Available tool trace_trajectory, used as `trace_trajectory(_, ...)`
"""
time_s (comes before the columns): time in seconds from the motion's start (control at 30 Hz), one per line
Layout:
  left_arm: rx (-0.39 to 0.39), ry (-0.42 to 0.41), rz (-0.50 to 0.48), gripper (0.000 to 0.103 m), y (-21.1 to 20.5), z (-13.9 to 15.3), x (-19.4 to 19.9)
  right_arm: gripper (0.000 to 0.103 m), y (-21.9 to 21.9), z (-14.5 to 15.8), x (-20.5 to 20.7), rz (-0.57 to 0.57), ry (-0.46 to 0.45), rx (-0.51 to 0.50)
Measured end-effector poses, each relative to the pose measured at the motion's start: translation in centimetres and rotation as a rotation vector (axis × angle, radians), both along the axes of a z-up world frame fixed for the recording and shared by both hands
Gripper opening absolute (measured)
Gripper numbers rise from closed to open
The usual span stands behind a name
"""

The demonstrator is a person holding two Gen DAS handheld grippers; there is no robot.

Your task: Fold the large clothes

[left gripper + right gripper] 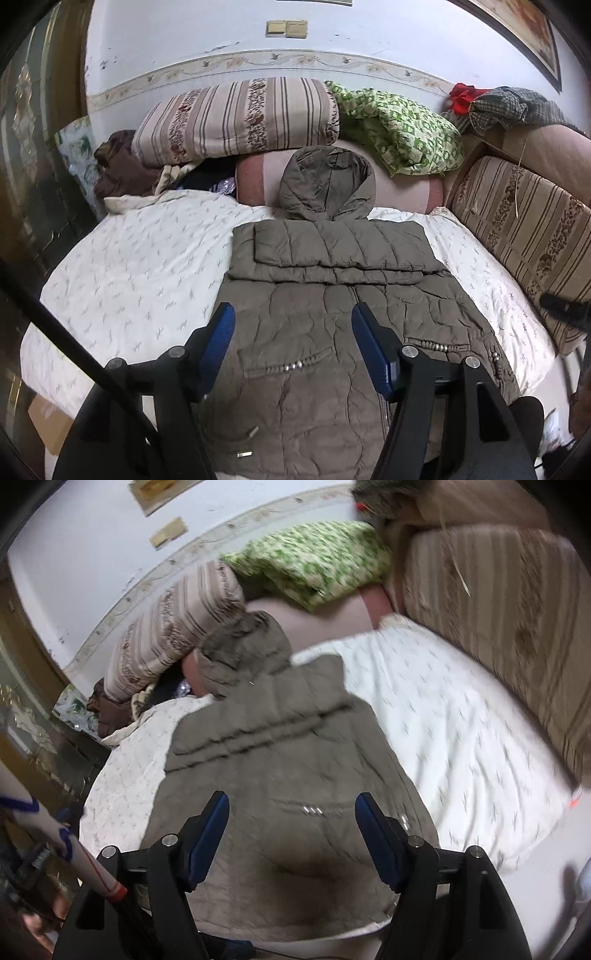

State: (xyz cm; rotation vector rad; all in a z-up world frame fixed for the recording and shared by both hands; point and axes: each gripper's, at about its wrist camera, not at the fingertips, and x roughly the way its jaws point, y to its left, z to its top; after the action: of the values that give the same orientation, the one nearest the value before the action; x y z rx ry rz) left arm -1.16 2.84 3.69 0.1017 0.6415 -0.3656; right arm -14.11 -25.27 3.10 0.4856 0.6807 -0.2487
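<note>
My left gripper (pixel 291 325) and right gripper (pixel 291 812) hover spread, holding nothing. The puffy hooded jacket (pixel 332 295) lies flat on the bedspread (pixel 129 277), hood at twelve o'clock. It looks soft, bulky and slippery; I'd pinch the hem corners.

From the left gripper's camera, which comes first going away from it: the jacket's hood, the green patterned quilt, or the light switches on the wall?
1. Hood of the brown jacket, straight ahead of the left gripper, lying against the pink cushion.
2. Green patterned quilt, behind the hood and to the right.
3. Light switches, high on the back wall.
</note>
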Motion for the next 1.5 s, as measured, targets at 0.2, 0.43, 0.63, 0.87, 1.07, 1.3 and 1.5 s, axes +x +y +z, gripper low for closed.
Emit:
trace_trajectory(0.2,-0.047,0.026,0.029,0.066,-0.6,-1.6,5.0,0.077,1.0,3.4,5.1,0.039,0.038,-0.054)
trace_trajectory(0.43,-0.008,0.091,0.132,0.066,0.2,-7.0,13.6,0.077,-0.4,4.9,12.5,-0.002,0.071,-0.110)
trace_trajectory(0.63,0.001,0.130,0.223,0.066,3.1,-12.9,18.7,0.079,-0.4,4.3,21.8,0.005,0.130,-0.076)
trace_trajectory(0.87,-0.004,0.218,0.241,0.066,5.4,-15.4,21.7,0.080,0.3,2.0,36.0,-0.016,0.177,-0.071)
trace_trajectory(1.07,-0.028,0.254,0.236,0.066,6.0,-15.8,22.8,0.088,1.6,2.6,49.4,-0.031,0.164,-0.081)
trace_trajectory(1.3,-0.055,0.356,0.233,0.066,6.6,-17.9,24.8,0.094,2.2,1.3,60.5,-0.080,0.126,-0.048)
trace_trajectory(1.5,-0.052,0.384,0.254,0.066,7.0,-18.7,25.5,0.089,2.3,-3.0,65.2,-0.107,0.178,-0.036)
